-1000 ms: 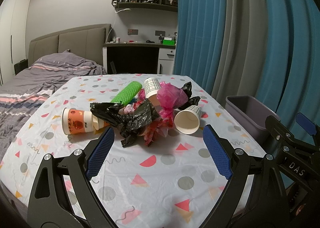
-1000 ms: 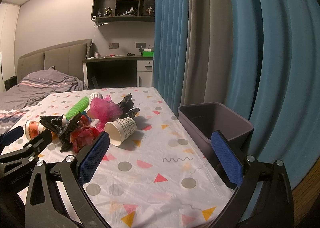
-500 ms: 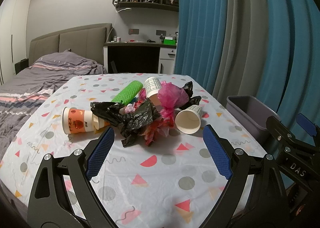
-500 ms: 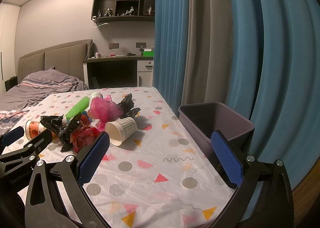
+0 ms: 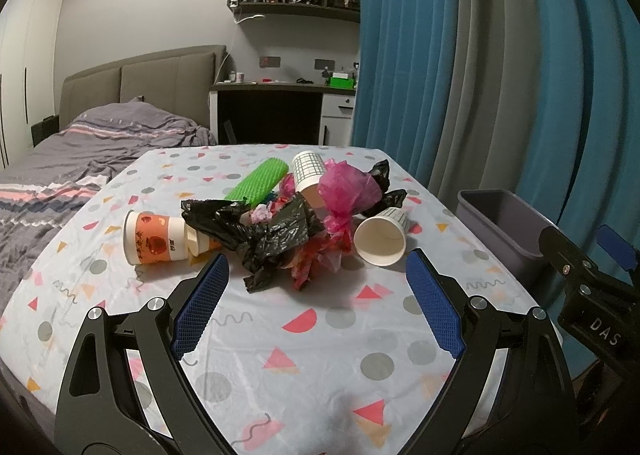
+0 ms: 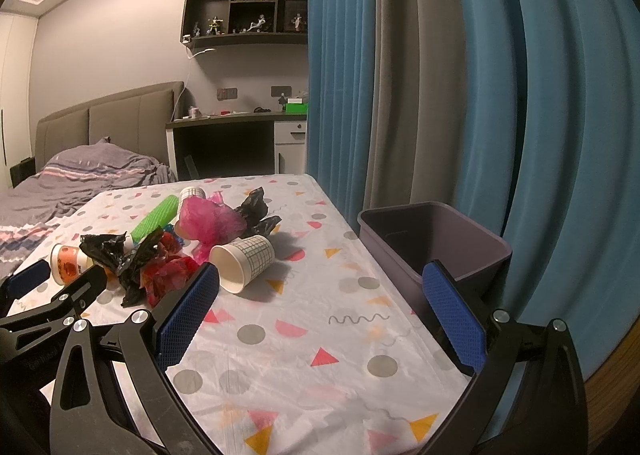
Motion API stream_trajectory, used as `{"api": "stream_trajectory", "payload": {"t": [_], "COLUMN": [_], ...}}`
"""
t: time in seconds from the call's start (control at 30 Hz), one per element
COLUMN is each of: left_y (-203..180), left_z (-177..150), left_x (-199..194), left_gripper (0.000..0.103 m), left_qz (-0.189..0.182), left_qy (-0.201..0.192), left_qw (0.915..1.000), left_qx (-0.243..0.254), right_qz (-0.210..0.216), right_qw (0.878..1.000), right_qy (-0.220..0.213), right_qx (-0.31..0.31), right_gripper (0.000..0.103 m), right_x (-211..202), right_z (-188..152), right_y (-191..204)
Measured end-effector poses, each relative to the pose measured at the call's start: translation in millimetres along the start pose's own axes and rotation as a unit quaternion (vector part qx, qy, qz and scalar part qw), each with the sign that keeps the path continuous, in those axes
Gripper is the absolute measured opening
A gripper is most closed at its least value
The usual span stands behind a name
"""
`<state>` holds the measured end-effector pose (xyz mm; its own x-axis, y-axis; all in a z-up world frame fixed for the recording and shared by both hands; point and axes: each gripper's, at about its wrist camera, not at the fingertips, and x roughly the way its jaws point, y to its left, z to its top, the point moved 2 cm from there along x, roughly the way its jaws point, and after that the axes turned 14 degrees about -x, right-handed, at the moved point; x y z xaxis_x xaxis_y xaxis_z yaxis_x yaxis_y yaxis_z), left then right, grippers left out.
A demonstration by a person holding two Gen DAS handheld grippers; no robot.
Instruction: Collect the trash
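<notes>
Trash pile (image 5: pixel 280 223) lying mid-table (image 5: pixel 320 339), ahead of left gripper (image 5: pixel 316 303), clear of its pads. Left gripper gaping wide, gripping nothing. Right gripper (image 6: pixel 320 319) also spread wide, gripping nothing; checked paper cup (image 6: pixel 244 261) lying just beyond its left pad; purple bin (image 6: pixel 436 239) sitting beside table's right edge.

the left tool (image 5: pixel 316 301) has two black, matte arms with triangular cut-outs, each tipped by a blue pad with a fine cross-hatched texture. round silver screw heads sit in pairs near the base of each pad. the right tool (image 6: pixel 320 315) is built the same way: black frame, blue textured pads, silver screws. seen from the left wrist camera, the right tool's black side plate carries white lettering reading "das". faint grey lettering marks the left tool's side.
</notes>
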<state>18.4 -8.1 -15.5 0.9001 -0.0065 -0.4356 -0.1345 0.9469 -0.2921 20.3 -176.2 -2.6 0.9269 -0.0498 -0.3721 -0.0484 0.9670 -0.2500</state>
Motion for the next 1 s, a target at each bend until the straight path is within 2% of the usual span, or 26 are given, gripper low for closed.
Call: {"api": "stream_trajectory", "payload": {"t": [0.17,0.33,1.0], "left_y": [2,-2,6], "left_z": [-2,-4,-1], "left_x": [6,7,31], "left_gripper": [0.089,0.089,0.089], "left_qz": [0.005,0.001,0.012], "left_qy": [0.004,-0.008,-0.006], "left_qw": [1.0,0.9998,0.9999], "left_qx": [0.003,0.018,0.001], "right_qz": [0.0,0.001,0.01], "right_qw": [1.0,1.0,1.0], "right_qy": [0.002,0.004,0.009], "right_qx": [0.002,0.004,0.009], "right_gripper": [0.098,0.098,0.098], "right_x": [4,8,25], "right_z": [-3,-5,-10], "right_y": [-1,-1,-3]}}
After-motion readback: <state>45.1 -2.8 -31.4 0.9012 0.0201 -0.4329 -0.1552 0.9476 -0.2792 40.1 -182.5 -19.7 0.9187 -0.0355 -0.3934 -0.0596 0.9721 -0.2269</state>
